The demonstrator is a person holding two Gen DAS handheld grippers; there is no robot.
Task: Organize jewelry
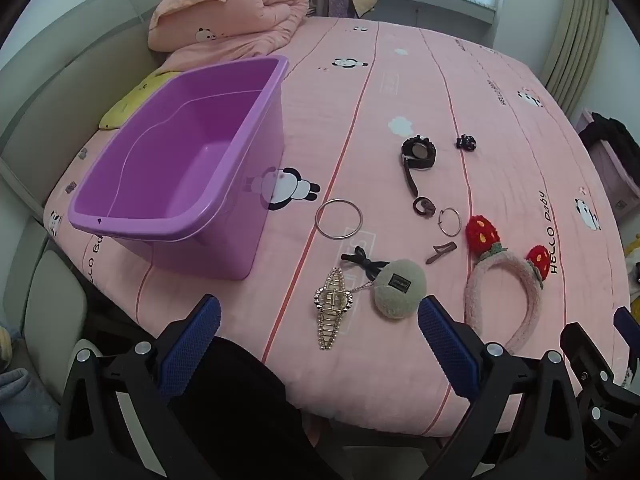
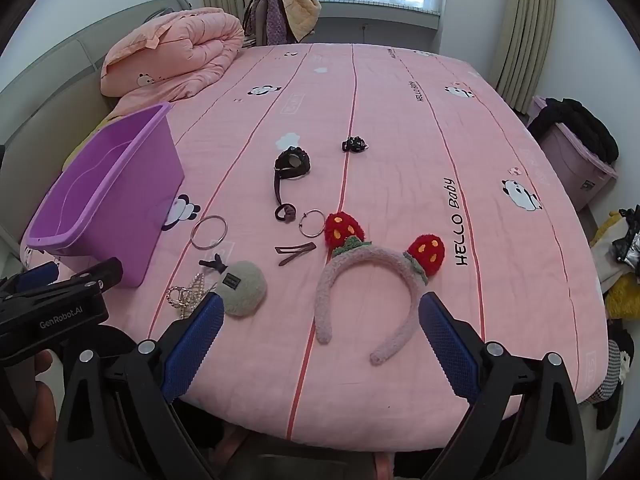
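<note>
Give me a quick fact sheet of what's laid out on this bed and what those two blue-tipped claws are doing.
Surface: pink panda-print bedsheet
Container: purple plastic bin, nothing seen inside
Left gripper: open, holds nothing
Right gripper: open, holds nothing
Nearest left gripper: gold rhinestone watch, grey fuzzy round pouch
Nearest right gripper: pink fluffy headband with red strawberries
Further back: large silver bangle, small silver hoop, brown hair clip, black wristwatch

1 purple bin [image 1: 180,152], 2 watches [image 1: 418,152], 2 rings [image 1: 339,219], 1 headband [image 2: 372,280], 1 hair clip [image 2: 294,252].
</note>
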